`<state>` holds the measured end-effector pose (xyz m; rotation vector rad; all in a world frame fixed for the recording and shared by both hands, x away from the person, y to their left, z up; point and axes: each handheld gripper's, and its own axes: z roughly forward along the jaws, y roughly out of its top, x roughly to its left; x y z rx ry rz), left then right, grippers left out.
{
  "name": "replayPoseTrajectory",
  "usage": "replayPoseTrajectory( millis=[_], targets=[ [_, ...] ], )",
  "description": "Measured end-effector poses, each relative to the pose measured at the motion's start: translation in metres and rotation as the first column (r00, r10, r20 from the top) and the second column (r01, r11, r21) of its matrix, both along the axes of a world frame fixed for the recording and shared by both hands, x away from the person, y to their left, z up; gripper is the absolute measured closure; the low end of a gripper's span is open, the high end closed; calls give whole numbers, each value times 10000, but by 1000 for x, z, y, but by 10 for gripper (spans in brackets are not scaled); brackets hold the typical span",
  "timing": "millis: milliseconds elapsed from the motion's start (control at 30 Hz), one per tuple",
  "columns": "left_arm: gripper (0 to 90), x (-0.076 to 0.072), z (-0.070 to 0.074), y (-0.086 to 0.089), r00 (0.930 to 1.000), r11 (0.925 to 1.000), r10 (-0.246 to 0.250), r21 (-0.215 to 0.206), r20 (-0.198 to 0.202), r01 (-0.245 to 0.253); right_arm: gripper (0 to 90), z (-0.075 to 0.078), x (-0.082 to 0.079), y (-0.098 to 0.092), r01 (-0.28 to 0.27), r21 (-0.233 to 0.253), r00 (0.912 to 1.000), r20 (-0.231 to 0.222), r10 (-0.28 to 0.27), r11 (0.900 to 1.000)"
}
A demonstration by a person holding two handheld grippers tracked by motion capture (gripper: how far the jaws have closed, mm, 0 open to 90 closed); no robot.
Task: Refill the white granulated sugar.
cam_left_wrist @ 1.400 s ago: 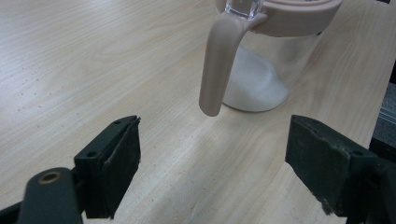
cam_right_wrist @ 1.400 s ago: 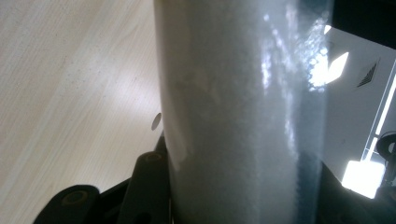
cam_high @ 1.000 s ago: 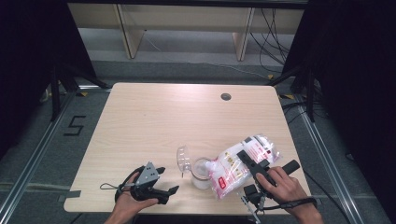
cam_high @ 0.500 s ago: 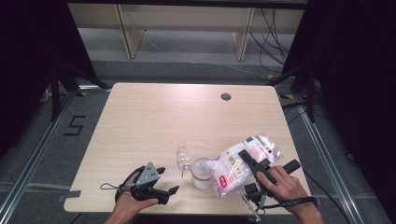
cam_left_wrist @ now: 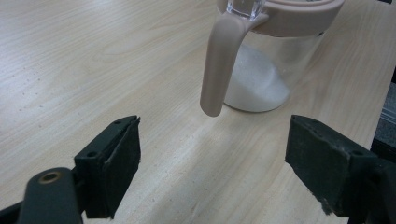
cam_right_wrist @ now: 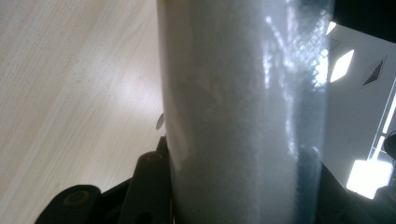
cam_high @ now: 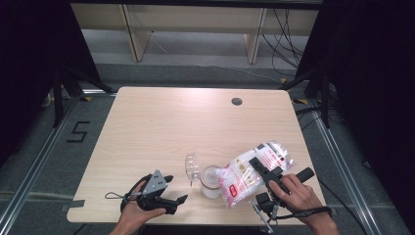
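At the near edge of the wooden table (cam_high: pixel 161 127) the left gripper (cam_high: pixel 169 196) is held low in the person's left hand (cam_high: pixel 134 211), palm up beneath it, with the jaws spread wide and nothing between them. It is pointed to the right, toward a clear jug (cam_high: pixel 210 180) that stands just beyond the jaw tips. In the left gripper view the jug (cam_left_wrist: pixel 266 70) is seen upright, with a beige rim and a beige handle (cam_left_wrist: pixel 218 60) hanging down toward the camera, and a sloped heap of white powder (cam_left_wrist: pixel 257 86) lies in its bottom. A clear lid (cam_high: pixel 192 166) is tilted up at the jug's left side.

The right gripper (cam_high: pixel 259 166) is gripped by the right hand (cam_high: pixel 293 192) (the forearm is brought in from the bottom right corner) and is angled up and to the left. Its jaws are clamped on a plastic bag (cam_high: pixel 252 171) with red print, which is held slanted, its lower end touching the jug's rim and its upper end raised to the right. In the right gripper view the bag (cam_right_wrist: pixel 243 116) is pressed close before the camera, packed with white grains, between the dark jaw parts at the bottom.
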<state>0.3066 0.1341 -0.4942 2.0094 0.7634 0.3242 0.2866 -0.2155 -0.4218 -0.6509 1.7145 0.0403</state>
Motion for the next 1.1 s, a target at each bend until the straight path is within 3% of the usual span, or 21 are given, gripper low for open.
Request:
replayPoseTrajectory(
  millis=[667,833,1100],
  targets=[
    [178,0,0,0,10000,10000,59,-70,20,-59,665,1,-3,2,-150,85,9999,54,149,9999],
    [178,0,0,1,10000,10000,21,34,34,-21,666,4,-3,4,-253,-328,9995,178,259,9991],
    [178,1,0,1,9999,9999,104,-21,21,-104,667,4,-4,5,-148,-537,9998,112,154,9984]
  ],
)
